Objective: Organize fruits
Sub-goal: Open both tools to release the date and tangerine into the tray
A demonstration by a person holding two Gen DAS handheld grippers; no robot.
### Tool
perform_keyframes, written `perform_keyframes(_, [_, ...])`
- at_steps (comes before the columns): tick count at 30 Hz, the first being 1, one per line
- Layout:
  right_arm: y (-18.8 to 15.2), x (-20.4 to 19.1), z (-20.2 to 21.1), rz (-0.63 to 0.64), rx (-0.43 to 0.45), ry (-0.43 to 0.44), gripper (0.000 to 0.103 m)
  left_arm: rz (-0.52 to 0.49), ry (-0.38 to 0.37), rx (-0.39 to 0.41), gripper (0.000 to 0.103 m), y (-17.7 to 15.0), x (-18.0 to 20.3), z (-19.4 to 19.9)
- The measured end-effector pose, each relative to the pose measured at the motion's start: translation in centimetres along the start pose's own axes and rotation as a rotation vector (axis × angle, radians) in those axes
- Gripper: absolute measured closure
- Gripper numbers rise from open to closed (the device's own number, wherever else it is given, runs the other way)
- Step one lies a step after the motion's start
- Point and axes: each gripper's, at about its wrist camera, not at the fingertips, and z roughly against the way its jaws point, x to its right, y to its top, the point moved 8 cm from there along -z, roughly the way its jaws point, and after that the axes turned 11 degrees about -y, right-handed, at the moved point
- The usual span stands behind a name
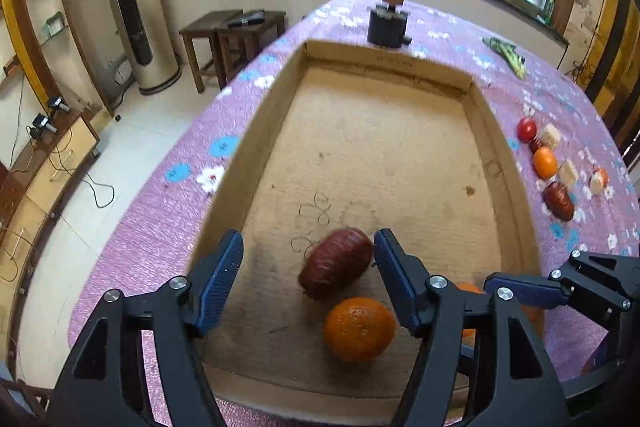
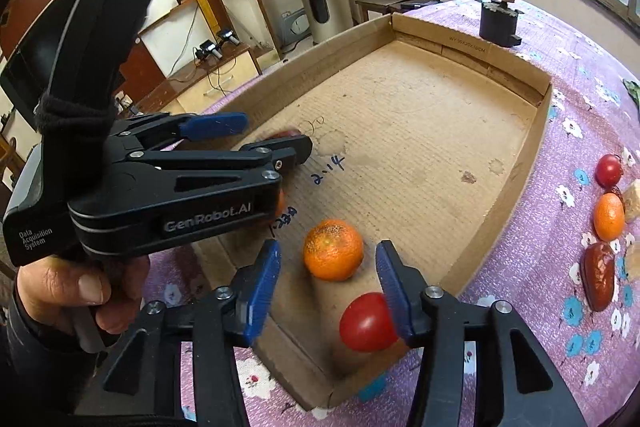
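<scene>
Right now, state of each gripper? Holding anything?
Left gripper: open, holding nothing; a dark red date lies free in the cardboard tray between its fingers.
Right gripper: open, holding nothing; the red tomato sits by its right finger.

Your box (image 1: 256,131) is matt, ribbed cardboard; the tomato (image 2: 370,323) looks glossy and smooth, the orange (image 2: 333,250) dimpled, and the bench cloth (image 1: 160,227) is textured fabric.
</scene>
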Motion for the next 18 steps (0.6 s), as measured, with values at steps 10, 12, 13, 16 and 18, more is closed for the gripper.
perform_keyframes(10, [-0.6,1.0,4.2,-0.04,0.07,-0.002,0.052,-0.021,-0.007,0.031,0.036,0.7,1.3,2.1])
perform_keyframes(12, [-0.9,1.7,5.2,-0.055,0.084,-0.007,0.052,-0.031,-0.012,0.035,0.036,0.7,1.9,2.4])
perform_keyframes(13, [-1.1,2.0,5.7,-0.062,0.09,-0.011,0.052,-0.034,-0.016,0.036,0.036,0.7,2.2,2.5])
perform_keyframes(16, [-1.8,3.1,7.0,-0.083,0.105,-0.026,0.052,-0.049,-0.026,0.037,0.036,0.8,3.3,2.7])
perform_keyframes(18, [-2.5,3.9,7.9,-0.102,0.113,-0.039,0.052,-0.059,-0.036,0.035,0.036,0.8,4.0,2.8])
